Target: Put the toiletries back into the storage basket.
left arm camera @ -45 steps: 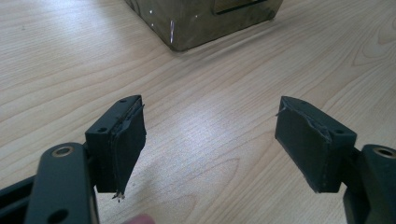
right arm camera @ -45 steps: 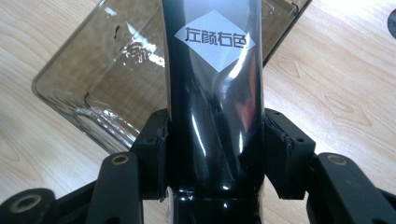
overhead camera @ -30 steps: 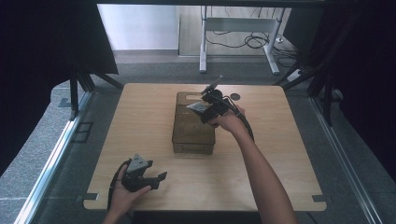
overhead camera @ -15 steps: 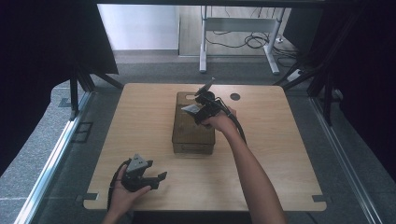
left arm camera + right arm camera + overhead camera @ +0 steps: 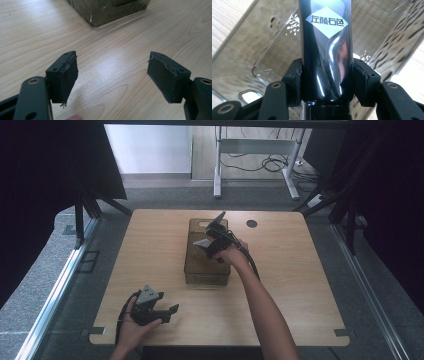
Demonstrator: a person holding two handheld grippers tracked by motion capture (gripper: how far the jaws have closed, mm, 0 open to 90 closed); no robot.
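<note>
Black bottle [image 5: 325,50] pinched in right gripper [image 5: 214,231] over clear bin [image 5: 206,270], frame centre; not yet released. Left gripper [image 5: 112,75] spread, empty, lower left.

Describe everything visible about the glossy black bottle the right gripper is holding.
The black bottle looks like shiny plastic or glass and mirrors its surroundings. A pale diamond label with dark characters sits on it. The right gripper clamps it, one of the fingers pressing each side. It is held over the open, clear smoky-brown bin in mid-table. Its ends are out of frame.
</note>
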